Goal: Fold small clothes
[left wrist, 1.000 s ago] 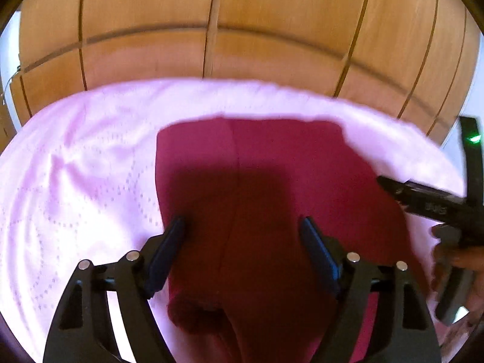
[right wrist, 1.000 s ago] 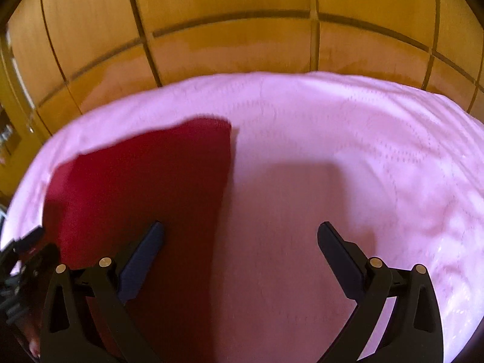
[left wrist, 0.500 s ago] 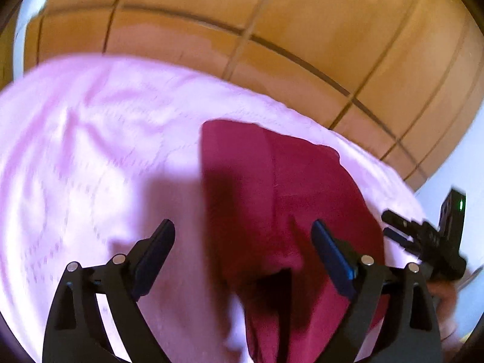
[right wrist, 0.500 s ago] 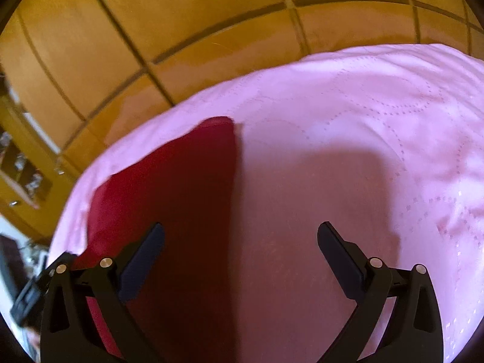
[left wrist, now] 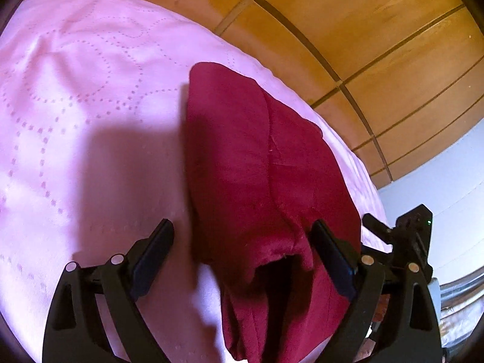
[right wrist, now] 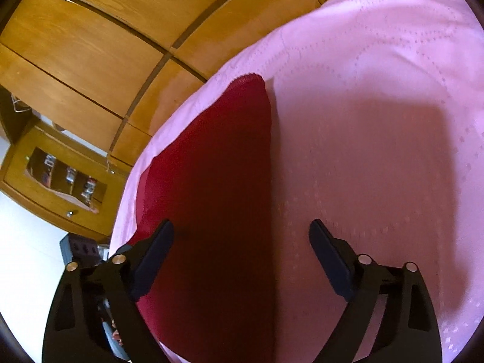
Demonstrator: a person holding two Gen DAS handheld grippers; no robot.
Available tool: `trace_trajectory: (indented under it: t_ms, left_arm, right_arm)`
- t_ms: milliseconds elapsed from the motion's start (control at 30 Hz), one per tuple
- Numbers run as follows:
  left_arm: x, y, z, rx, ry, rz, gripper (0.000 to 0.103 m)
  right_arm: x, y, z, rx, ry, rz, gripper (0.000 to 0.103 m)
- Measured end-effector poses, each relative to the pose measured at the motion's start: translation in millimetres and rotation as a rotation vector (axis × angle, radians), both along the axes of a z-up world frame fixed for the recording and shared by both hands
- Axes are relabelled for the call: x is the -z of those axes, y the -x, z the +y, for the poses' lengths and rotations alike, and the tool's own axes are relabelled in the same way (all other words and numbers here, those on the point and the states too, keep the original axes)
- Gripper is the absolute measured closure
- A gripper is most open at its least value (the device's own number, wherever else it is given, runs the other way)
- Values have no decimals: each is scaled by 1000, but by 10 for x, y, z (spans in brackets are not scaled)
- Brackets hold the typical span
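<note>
- Wooden wardrobe panels [left wrist: 378, 30] stand behind the pink quilted bedspread [left wrist: 75, 106] you work over.
- Your left gripper [left wrist: 242, 251] is spread wide, gripping nothing; the dark red garment's [left wrist: 251, 166] near end lies between its fingers.
- Your right gripper [right wrist: 242, 248] is wide but closing, above the garment's right edge, pressing nothing.

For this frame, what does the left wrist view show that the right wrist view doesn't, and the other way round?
Only the left wrist view shows the garment's open hem bunched between the open left gripper fingers, and a white wall.

Only the right wrist view shows a wooden drawer unit with small items in its recess; the right gripper jaws are closing, not pressing cloth.

Both show the dark red garment on the pink quilted cover before wooden panelling.
</note>
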State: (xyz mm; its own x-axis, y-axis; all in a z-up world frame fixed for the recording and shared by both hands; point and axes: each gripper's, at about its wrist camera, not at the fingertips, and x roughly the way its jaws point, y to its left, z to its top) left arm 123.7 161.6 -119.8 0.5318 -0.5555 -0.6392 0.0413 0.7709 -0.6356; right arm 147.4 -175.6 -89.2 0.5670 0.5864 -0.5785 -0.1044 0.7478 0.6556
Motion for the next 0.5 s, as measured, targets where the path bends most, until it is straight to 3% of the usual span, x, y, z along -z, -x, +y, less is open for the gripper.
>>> trace_trajectory:
  t_ms: [333, 500]
  left_arm:
    - [-24, -291, -217, 108, -70, -16, 12]
    - [-13, -430, -266, 142, -86, 16, 22]
  right_arm:
    - [27, -170, 97, -42, -47, 8, 21]
    - [68, -328, 172, -80, -49, 7, 23]
